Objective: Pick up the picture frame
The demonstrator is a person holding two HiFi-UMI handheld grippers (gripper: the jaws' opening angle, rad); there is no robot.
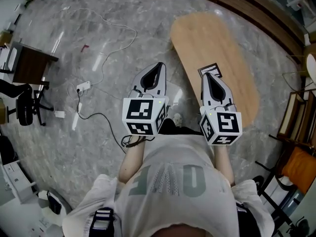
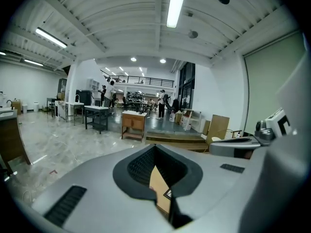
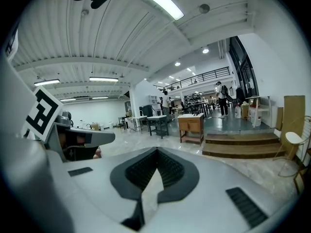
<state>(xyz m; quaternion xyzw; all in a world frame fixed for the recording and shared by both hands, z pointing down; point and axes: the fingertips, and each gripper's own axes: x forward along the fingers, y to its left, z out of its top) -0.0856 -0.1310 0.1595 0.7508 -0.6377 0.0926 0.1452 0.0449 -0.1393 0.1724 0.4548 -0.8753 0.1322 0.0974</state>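
Observation:
A small dark picture frame (image 1: pixel 213 67) lies on the oval wooden table (image 1: pixel 207 33), and the tip of my right gripper (image 1: pixel 206 75) hides part of it. That gripper hangs over the table's near side with its jaws shut and nothing in them; in its own view the right gripper (image 3: pixel 156 149) points out into the hall. My left gripper (image 1: pixel 158 64) is held beside it over the floor, left of the table, also shut and empty. Under the left gripper (image 2: pixel 155 146) a strip of the tabletop (image 2: pixel 158 183) and a dark corner of the frame (image 2: pixel 168 194) show.
White cables and a power strip (image 1: pixel 83 87) trail over the marble floor at left. A dark desk (image 1: pixel 29 63) and an office chair (image 1: pixel 22 105) stand at the far left. A wooden step (image 1: pixel 256 6) runs behind the table, and chairs (image 1: pixel 298 167) stand at right.

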